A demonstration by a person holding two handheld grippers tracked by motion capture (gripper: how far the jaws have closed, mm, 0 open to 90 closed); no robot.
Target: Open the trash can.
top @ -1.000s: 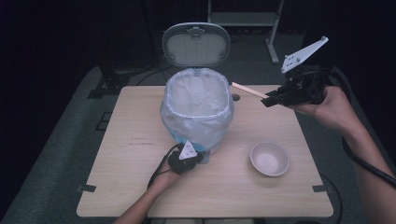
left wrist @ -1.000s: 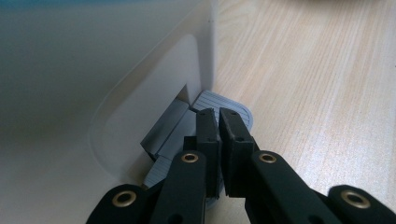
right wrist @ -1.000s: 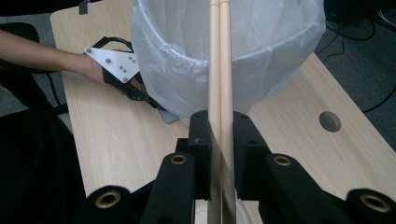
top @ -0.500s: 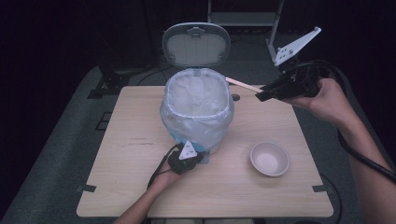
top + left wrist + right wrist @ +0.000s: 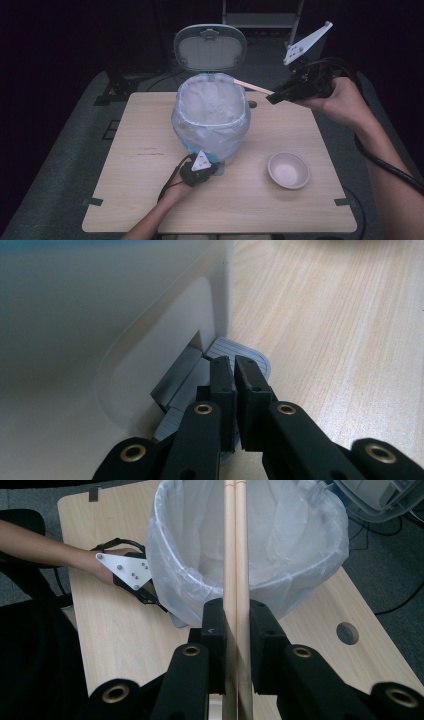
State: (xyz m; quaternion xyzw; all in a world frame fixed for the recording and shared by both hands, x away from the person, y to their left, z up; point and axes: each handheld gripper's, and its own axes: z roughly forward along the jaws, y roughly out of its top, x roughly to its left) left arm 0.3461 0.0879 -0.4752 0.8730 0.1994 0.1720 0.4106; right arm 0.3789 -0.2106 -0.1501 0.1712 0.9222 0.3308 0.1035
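High view: chopsticks (image 5: 254, 86) toward bin (image 5: 212, 120).

Right gripper (image 5: 272, 97): sits higher and slightly further back than a second ago.
Chopsticks (image 5: 252, 86): clamped pair rises with it, tips now above the bin's (image 5: 212, 117) rim.

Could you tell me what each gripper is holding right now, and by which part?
The right gripper clamps a pair of wooden chopsticks near one end, the rest reaching over the lined bin. The left gripper is shut, pressing down on the bin's pedal, holding nothing.
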